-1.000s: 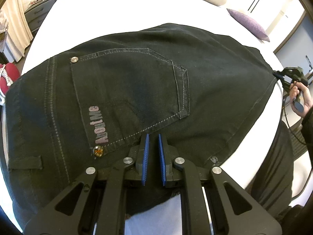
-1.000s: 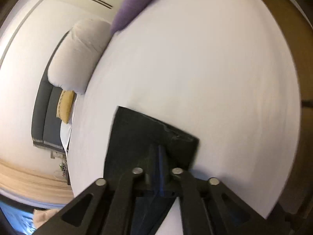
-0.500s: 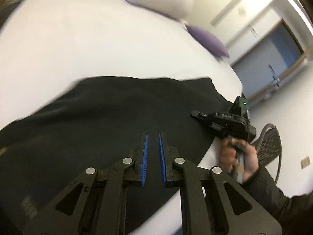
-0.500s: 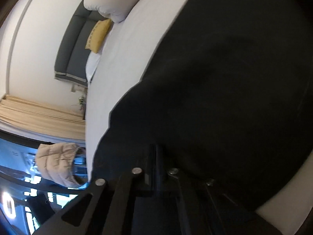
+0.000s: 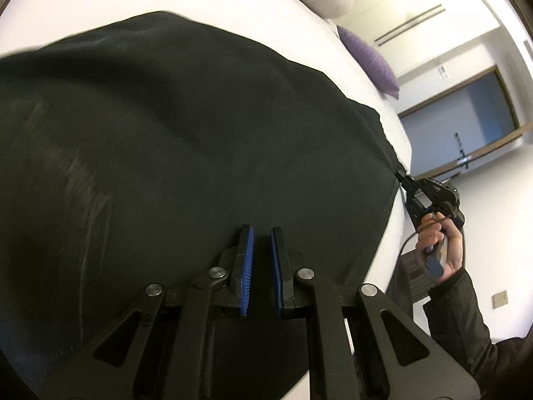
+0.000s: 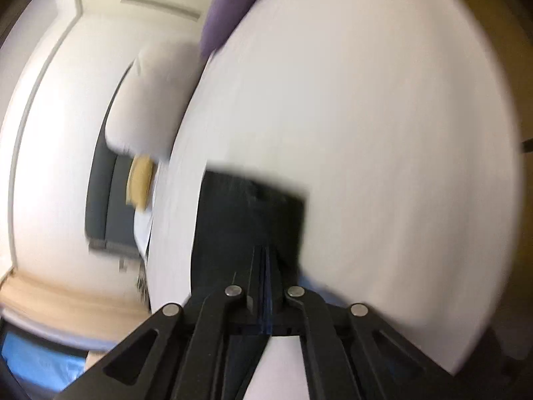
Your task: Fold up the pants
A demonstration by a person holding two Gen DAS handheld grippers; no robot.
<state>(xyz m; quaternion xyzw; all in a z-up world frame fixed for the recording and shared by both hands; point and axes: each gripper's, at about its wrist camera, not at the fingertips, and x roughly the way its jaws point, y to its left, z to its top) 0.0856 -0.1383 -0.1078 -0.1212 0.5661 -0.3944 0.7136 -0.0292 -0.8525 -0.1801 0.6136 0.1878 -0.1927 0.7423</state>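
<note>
The black pants are lying spread out on the white bed, filling most of the left wrist picture from the far left to the right side. They are looking like one wide, flat layer, so my guess is that the folding is only starting, and the big folds are yet to come.

The left gripper is sitting at the bottom middle of its picture, over the near edge of the pants. Its blue pads are nearly pressed together, with only a thin gap showing. Nothing can be seen between them.

The right gripper is pressed tight, and it is pinching a corner of the black cloth at the lower middle of its picture. In the left wrist picture this same gripper is showing at the right edge, held by a hand, and it is biting the far end of the pants there.

The right wrist picture is very blurry, so the cloth edge is hard to make out. The pockets and waist are not showing anywhere. The lower left part of the pants is running out of the frame. A purple pillow is lying at the upper right.
</note>
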